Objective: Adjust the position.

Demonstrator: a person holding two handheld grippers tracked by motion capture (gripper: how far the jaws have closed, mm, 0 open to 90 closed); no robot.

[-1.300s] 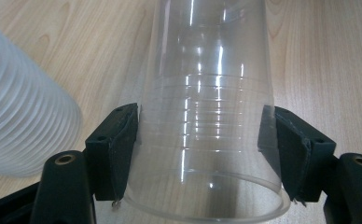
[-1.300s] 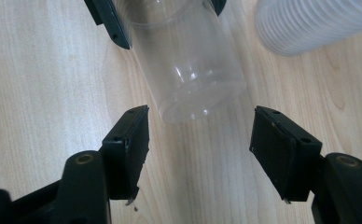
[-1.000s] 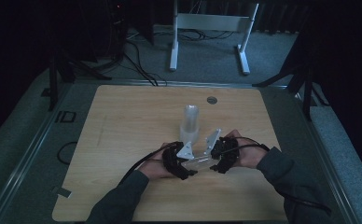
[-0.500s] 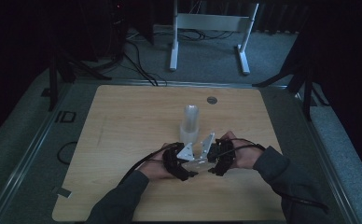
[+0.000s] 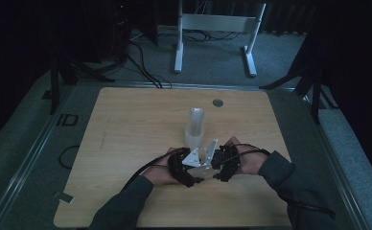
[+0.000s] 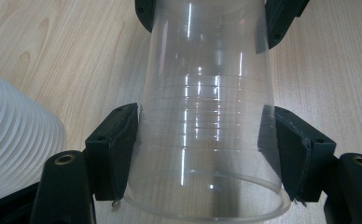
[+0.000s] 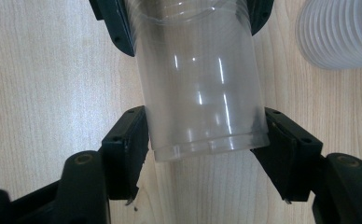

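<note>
A clear plastic cup (image 6: 207, 93) lies level just above the wooden table (image 5: 126, 124), held between my two grippers. My left gripper (image 6: 202, 154) is shut on it near the open rim, a pad pressing on each side. My right gripper (image 7: 205, 144) has just been closing and its pads now press on the cup (image 7: 198, 70) at the base end. In the high view both grippers meet at the table's near middle, left gripper (image 5: 196, 168) and right gripper (image 5: 214, 165). A stack of cloudy white cups (image 5: 195, 127) stands upright just behind them.
The stack of cups (image 6: 16, 149) stands close beside the held cup, also as the stack (image 7: 340, 32) in the right gripper view. A small round metal disc (image 5: 217, 102) sits near the table's far edge. Beyond the table stand a white frame (image 5: 213, 24) and floor cables (image 5: 145, 67).
The right gripper has shifted a little to the left toward the left gripper, and the two now sit closer together around the cup. The left hand has kept still.
</note>
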